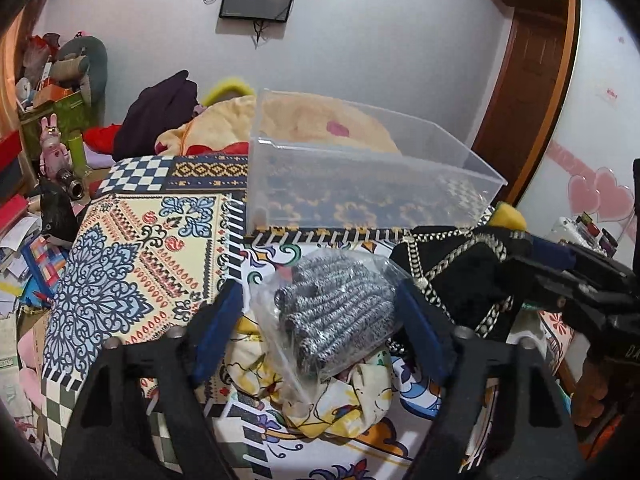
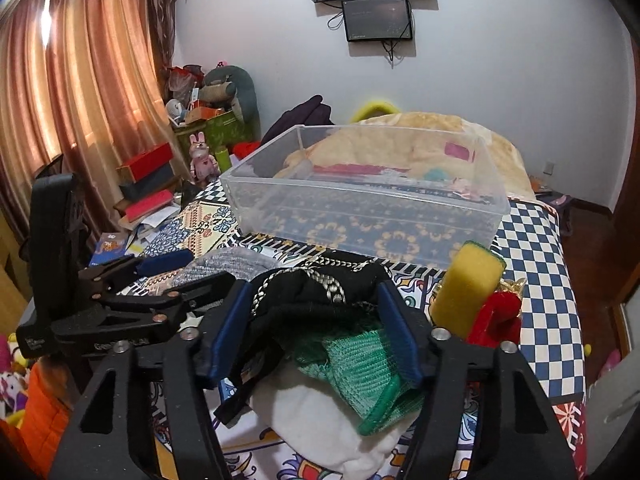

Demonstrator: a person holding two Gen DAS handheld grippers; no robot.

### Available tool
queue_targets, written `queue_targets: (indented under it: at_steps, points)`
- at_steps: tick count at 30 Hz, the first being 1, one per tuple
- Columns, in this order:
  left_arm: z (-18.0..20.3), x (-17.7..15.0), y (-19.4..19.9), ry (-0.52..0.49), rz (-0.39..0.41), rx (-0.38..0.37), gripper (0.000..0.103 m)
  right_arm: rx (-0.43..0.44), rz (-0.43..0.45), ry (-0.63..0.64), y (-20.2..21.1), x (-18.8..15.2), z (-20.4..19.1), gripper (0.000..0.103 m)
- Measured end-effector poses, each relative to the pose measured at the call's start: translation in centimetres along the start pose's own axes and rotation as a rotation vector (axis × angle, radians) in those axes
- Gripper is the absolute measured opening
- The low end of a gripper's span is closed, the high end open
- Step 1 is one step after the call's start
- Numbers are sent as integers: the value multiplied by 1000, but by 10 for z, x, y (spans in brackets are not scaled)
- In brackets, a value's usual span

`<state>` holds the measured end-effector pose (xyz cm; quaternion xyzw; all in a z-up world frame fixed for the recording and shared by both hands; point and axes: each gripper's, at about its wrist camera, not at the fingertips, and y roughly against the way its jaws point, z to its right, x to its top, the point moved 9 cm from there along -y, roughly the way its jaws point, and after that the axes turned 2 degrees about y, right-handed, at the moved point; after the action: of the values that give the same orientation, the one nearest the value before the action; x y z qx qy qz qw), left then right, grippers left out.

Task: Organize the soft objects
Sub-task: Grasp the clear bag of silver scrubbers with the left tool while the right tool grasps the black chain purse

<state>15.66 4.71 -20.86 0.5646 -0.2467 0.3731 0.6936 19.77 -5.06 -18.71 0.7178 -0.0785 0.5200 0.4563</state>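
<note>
Left claw (image 1: 320, 312) is reaching forward over the patterned bed cover (image 1: 132, 232), its jaws standing wide around a clear bag of steel scourers (image 1: 336, 308), pads not visibly touching it. Right claw (image 2: 316, 320), entering the left view from 3 o'clock, is spanning a black braided cloth (image 2: 320, 296), contact uncertain. A clear plastic bin (image 1: 360, 168) is sitting at 12 o'clock; a yellow sponge (image 2: 468, 292) is standing at 2 o'clock in the right view.

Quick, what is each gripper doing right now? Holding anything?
Left gripper: open, its fingers either side of the bagged steel scrubbers, not clamped.
Right gripper: open around the black cloth, not clamped.
</note>
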Motion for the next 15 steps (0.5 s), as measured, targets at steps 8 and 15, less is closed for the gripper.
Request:
queue_targets:
  at_steps: [8,15]
  points:
    - [5,3,3,-8,22,-11,42,-16,19,-7,0,5,1,23]
    - [4,11,19,-16,69,-5,31,-17,74,-14,12,19,-1,18]
